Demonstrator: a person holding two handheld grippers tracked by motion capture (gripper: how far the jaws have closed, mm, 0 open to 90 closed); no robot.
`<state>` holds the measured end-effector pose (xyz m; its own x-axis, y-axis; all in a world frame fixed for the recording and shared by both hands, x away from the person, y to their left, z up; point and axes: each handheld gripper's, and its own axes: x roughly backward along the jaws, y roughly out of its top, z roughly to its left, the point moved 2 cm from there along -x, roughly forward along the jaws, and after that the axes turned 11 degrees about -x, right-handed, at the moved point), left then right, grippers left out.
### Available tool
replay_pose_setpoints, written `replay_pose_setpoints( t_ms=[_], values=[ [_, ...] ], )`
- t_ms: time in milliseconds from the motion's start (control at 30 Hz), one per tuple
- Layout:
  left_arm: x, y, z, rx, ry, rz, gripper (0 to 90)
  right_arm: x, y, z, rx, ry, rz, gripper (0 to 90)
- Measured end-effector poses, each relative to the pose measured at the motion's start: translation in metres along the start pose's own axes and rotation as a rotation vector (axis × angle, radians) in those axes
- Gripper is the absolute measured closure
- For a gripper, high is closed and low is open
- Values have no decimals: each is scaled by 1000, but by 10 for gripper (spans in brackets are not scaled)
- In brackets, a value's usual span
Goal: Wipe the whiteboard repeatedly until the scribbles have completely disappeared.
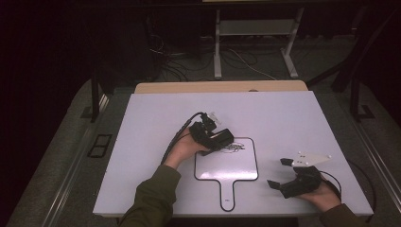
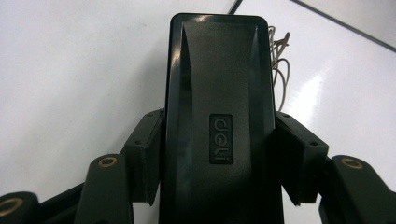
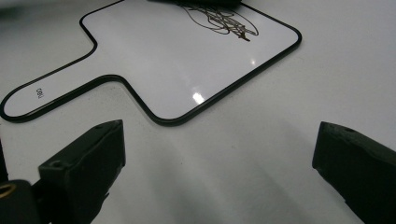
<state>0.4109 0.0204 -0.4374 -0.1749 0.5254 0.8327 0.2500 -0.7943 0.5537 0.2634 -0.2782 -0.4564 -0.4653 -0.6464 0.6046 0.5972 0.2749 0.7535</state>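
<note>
Eraser (image 2: 217, 116), black and blocky, sits squeezed between the two jaws of the left tongs (image 1: 218, 137). The person holds it this way so its flat bottom can rub the little whiteboard (image 1: 226, 175) clean. It looks like the wiping job is on, because the eraser hangs right at the scribble (image 1: 235, 148) on the board's top edge.

The whiteboard is shaped like a paddle with a handle. It lies flat on the white desk (image 1: 293, 118), between the two tongs. Its handle points back toward the person.

The right tongs (image 1: 280, 173) rest off to the side of the board, near the person's edge of the desk. Their jaws stand wide apart with nothing between them. They seem to be waiting, maybe to hold the board steady if it slides.

The high view shows both hands, the whole board and where each of the tongs sits. It cannot show how firmly the eraser is held. The left gripper view does that: the jaws press on both sides of the eraser, and a bit of scribble (image 2: 279, 60) peeks out just past it. The right gripper view gives the best look at the scribble (image 3: 223, 19), a tangle of thin dark lines near the far end of the whiteboard (image 3: 154, 70), and shows its own jaws parted over bare desk.
</note>
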Motion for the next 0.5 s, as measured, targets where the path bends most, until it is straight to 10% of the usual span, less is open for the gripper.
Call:
replay_pose_setpoints(
  t_ms=[500],
  values=[
    [-11, 7, -5, -26, 13, 31, 387, 0, 0, 0, 0, 0, 3, 15]
  ],
)
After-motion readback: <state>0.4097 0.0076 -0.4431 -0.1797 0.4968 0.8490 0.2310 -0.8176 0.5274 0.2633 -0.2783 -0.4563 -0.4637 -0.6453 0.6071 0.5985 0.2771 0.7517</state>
